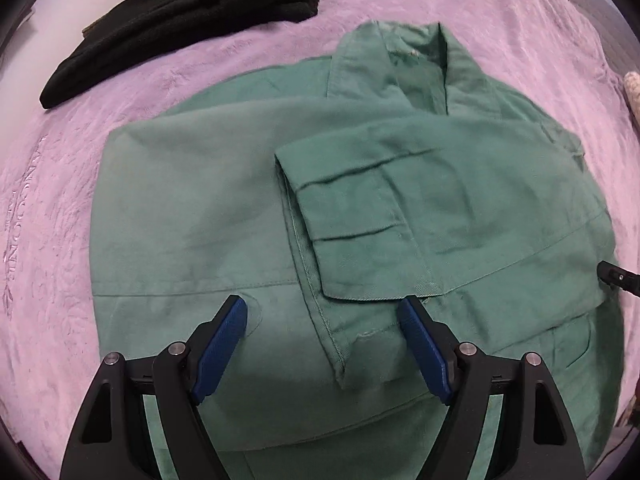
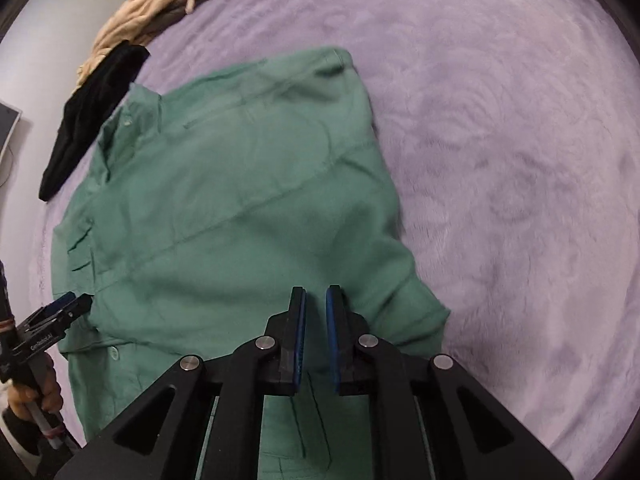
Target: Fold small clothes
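A green button shirt [image 1: 224,208] lies flat on a purple bedspread [image 1: 48,208], collar at the far end, both sleeves folded in across the body, one cuff [image 1: 352,248] on top. My left gripper [image 1: 322,312] is open and empty, hovering over the shirt's near hem by the cuff. The shirt also shows in the right wrist view [image 2: 240,208]. My right gripper [image 2: 316,300] hovers over the shirt's lower right part with its jaws nearly closed, a narrow gap between them and nothing in them. The left gripper [image 2: 74,300] shows at the shirt's left edge.
A folded black garment [image 1: 184,20] lies at the far left of the bed, also in the right wrist view [image 2: 92,112]. A beige and brown knitted item [image 2: 152,4] lies behind it. A white wall is on the left. Bare bedspread [image 2: 500,160] spreads right of the shirt.
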The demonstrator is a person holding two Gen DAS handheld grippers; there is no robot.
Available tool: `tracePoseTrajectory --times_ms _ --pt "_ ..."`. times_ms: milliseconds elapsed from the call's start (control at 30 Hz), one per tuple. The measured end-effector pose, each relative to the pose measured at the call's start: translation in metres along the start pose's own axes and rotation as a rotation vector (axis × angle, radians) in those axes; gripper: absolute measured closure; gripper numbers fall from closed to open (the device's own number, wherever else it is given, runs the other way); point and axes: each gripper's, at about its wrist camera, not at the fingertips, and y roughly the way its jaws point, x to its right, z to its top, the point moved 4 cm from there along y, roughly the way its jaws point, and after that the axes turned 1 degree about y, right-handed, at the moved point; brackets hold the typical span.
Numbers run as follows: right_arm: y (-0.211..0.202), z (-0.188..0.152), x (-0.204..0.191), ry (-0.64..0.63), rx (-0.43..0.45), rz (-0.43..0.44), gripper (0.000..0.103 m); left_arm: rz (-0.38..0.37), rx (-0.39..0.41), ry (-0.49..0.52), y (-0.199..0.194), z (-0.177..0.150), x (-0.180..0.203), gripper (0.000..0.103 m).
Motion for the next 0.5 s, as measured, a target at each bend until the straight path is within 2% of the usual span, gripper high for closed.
tracePoseTrajectory --times_ms 67,133,167,200,267,367,500 --pt "-0.008 -0.006 0.013 0.100 0.009 0.055 0.092 -0.005 -0.002 -0.018 -0.003 -0.007 -0.001 0.023" --pt "-0.023 -0.011 0.018 0.125 0.023 0.082 0.090 -0.021 0.009 -0.037 -0.015 -0.013 -0.003 0.023" --pt "-0.031 -0.014 0.019 0.118 0.029 0.096 0.082 -0.020 0.012 -0.037 -0.020 -0.016 -0.004 0.023" --pt "-0.039 -0.017 0.019 0.116 0.033 0.110 0.064 -0.015 0.014 -0.035 -0.027 -0.020 -0.003 0.023" --pt "-0.056 -0.025 0.018 0.129 0.047 0.148 0.037 -0.002 0.009 -0.028 -0.038 -0.028 0.000 0.023" --pt "-0.076 -0.037 0.017 0.149 0.052 0.208 0.036 -0.008 0.015 -0.024 -0.054 -0.042 0.007 0.023" --pt "-0.083 -0.056 0.016 0.164 0.018 0.259 0.034 -0.001 0.014 -0.023 -0.074 -0.058 0.025 0.023"
